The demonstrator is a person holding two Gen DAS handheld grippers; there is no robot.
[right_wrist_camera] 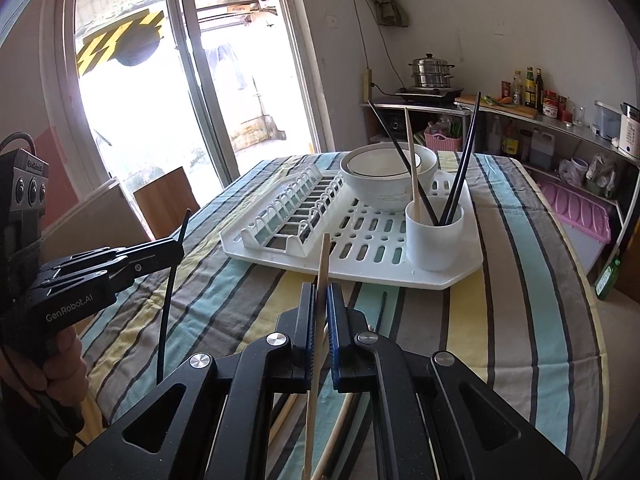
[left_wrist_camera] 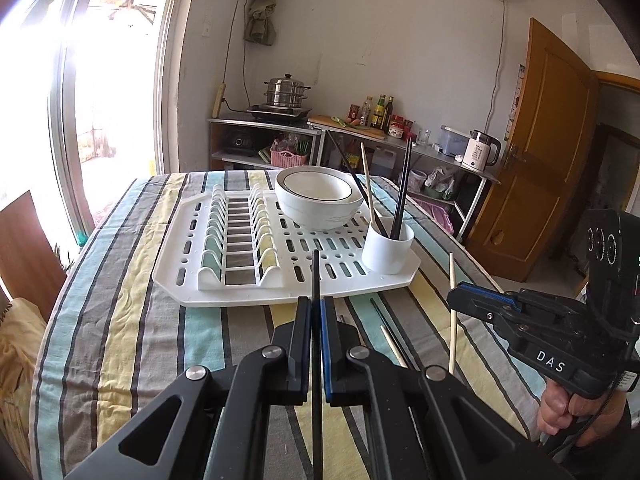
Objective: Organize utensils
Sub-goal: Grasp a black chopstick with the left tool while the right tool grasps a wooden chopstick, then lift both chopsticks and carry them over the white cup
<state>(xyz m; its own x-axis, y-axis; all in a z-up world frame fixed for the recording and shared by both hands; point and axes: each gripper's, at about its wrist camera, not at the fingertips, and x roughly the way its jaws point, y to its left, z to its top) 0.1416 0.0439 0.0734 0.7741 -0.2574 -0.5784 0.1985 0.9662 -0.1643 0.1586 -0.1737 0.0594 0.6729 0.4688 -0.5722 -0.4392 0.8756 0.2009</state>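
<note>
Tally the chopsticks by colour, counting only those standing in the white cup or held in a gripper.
black chopsticks: 4 (3 in the white cup, 1 in the left gripper)
wooden chopsticks: 2 (1 in the cup, 1 in the right gripper)
Total: 6

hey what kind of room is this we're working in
Most likely a home kitchen with a dining table: a steamer pot on a cooktop, sauce bottles and an electric kettle on metal shelving, and a dish rack on the striped tablecloth.
</note>
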